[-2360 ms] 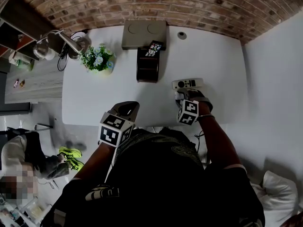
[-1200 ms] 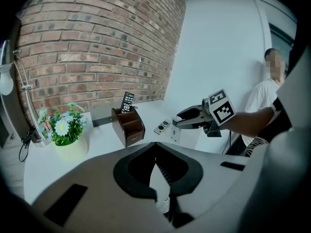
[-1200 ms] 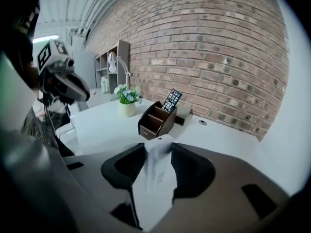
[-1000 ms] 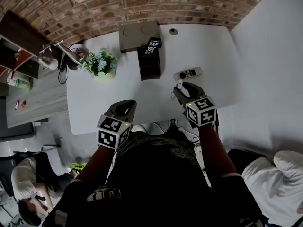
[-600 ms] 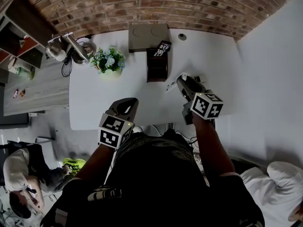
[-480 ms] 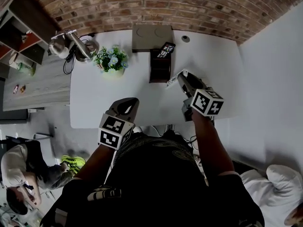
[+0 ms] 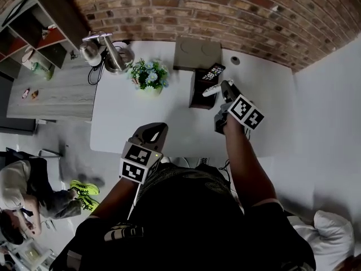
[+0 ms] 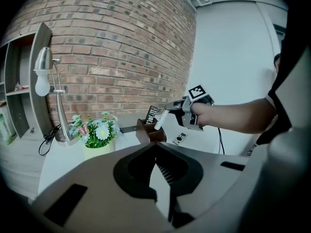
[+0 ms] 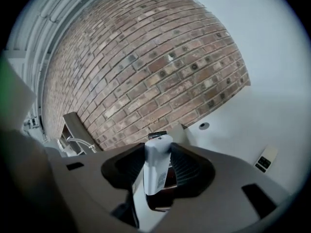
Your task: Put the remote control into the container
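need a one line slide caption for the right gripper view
Right gripper clamping a slim white plastic remote control, the dark brown box-shaped container just beyond, brick wall behind.

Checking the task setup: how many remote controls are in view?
3. A black remote stands in the brown container. A white remote is clamped in the right gripper. Another light remote lies on the table beside the container. More may be hidden.
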Demonstrator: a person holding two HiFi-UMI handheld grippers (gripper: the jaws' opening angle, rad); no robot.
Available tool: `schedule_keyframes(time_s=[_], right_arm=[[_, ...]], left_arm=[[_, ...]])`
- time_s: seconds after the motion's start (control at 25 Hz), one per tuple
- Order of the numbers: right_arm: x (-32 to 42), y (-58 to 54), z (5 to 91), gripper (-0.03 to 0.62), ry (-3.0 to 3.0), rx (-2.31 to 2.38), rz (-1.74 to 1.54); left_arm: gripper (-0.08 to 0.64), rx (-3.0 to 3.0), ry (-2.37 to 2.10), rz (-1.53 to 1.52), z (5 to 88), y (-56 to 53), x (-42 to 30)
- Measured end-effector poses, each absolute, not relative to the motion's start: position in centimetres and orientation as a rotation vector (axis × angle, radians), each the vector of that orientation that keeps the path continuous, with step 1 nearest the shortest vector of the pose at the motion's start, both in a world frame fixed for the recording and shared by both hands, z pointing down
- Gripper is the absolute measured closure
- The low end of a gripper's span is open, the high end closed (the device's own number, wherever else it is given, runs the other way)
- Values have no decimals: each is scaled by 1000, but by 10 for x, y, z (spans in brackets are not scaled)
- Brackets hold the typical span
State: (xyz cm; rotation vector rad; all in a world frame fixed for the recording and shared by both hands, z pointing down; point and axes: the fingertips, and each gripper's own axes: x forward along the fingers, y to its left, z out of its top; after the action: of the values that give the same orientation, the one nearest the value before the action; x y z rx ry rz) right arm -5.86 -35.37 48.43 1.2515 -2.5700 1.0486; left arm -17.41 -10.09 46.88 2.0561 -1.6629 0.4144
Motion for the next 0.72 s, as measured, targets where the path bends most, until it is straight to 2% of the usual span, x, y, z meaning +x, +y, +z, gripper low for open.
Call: schedule_keyframes(time_s=[0.12, 0.44, 0.72], right_arm=[[-59, -365, 501, 417, -2496, 1363, 1162], [-65, -373, 518, 417, -2435, 1497, 1147], [-70, -360, 522, 414, -2386, 1474, 842]], left_arm=[[554, 2042, -1655, 408, 473, -94, -173], [554, 2012, -1689, 380, 470, -86, -190], [555, 1988, -1697, 381, 477, -75, -200]])
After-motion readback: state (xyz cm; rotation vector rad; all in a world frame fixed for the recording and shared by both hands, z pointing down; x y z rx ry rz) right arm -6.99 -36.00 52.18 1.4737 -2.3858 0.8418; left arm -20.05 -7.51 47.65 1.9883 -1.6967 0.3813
